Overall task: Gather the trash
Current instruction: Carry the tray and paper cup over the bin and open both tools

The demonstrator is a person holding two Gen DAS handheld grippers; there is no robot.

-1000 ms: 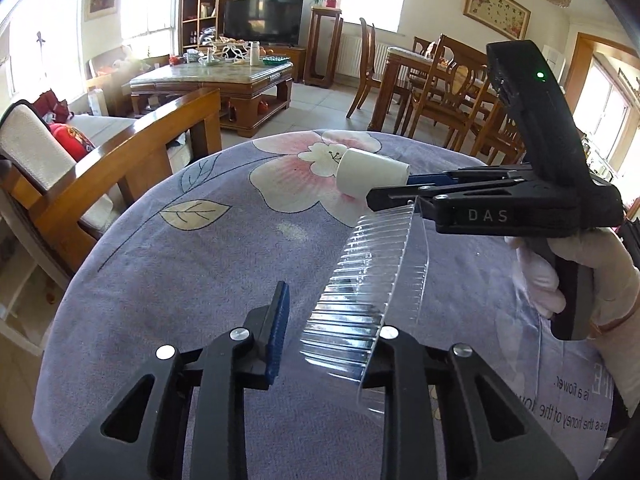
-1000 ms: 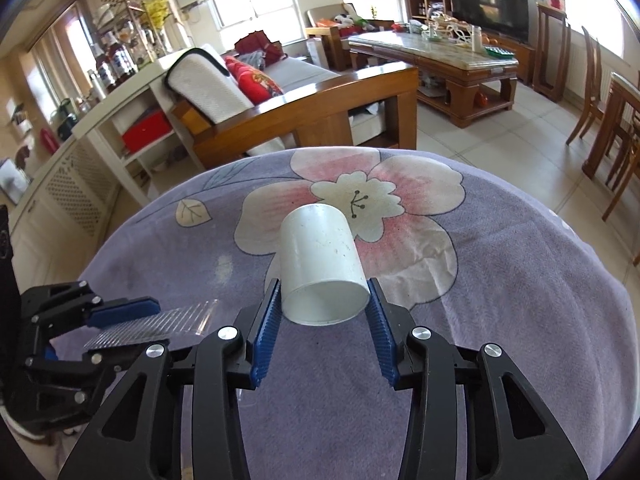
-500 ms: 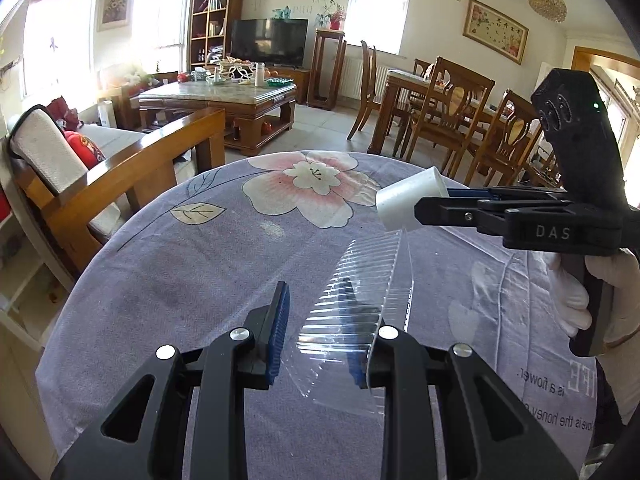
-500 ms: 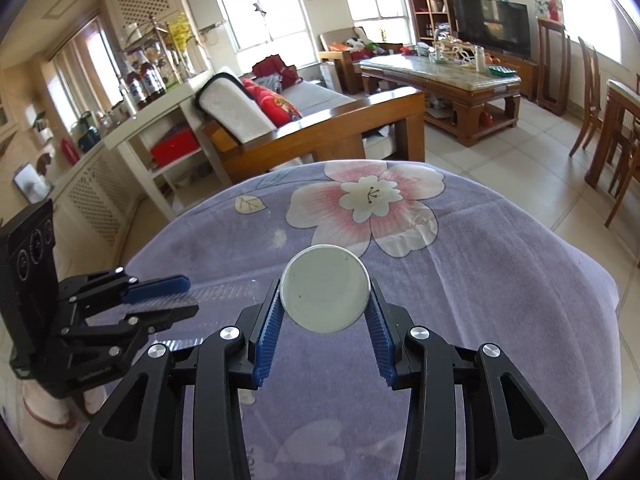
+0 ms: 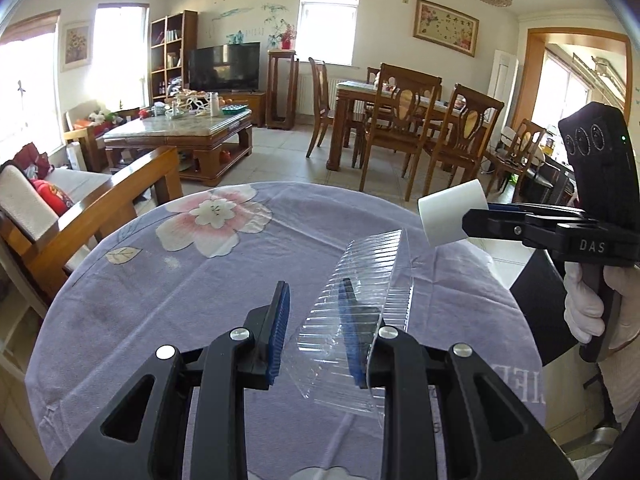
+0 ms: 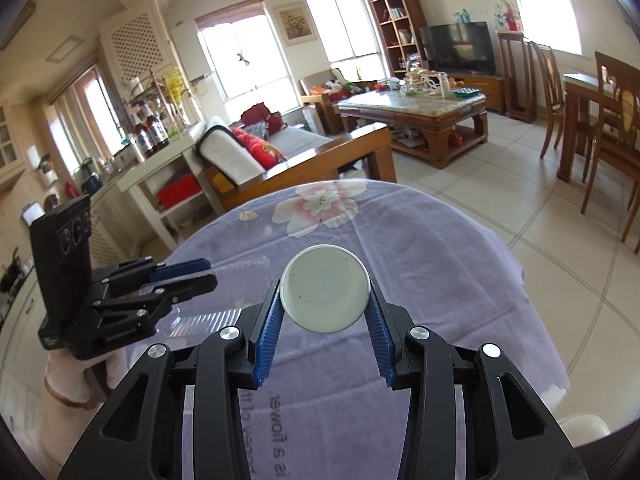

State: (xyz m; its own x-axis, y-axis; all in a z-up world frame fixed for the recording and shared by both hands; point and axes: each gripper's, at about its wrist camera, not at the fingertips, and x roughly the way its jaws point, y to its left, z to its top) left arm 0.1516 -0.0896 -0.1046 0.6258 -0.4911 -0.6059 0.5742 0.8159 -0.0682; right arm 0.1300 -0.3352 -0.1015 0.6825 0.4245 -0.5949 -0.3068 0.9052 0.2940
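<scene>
My right gripper [image 6: 324, 326] is shut on a white paper cup [image 6: 325, 289], held sideways above the purple flowered tablecloth [image 6: 420, 264] with its bottom facing the camera. The cup also shows in the left wrist view [image 5: 451, 213], at the tip of the right gripper [image 5: 480, 222]. A clear ribbed plastic tray [image 5: 360, 320] hangs over the right finger of my left gripper [image 5: 316, 320], lifted off the cloth. The left finger stands apart from the tray, so the jaws show a gap. The left gripper [image 6: 192, 276] sits left of the cup in the right wrist view.
The round table's tablecloth [image 5: 180, 280] has a pink flower print. A wooden sofa [image 5: 80, 208] stands to the left beyond the table edge. Dining chairs [image 5: 404, 128] stand behind. A dark bin [image 5: 544, 304] is below the table's right edge.
Both grippers have risen and tilted up from the table, carrying the cup and the tray. The cup has turned so its bottom faces the right camera and moved right, away from the tray.
</scene>
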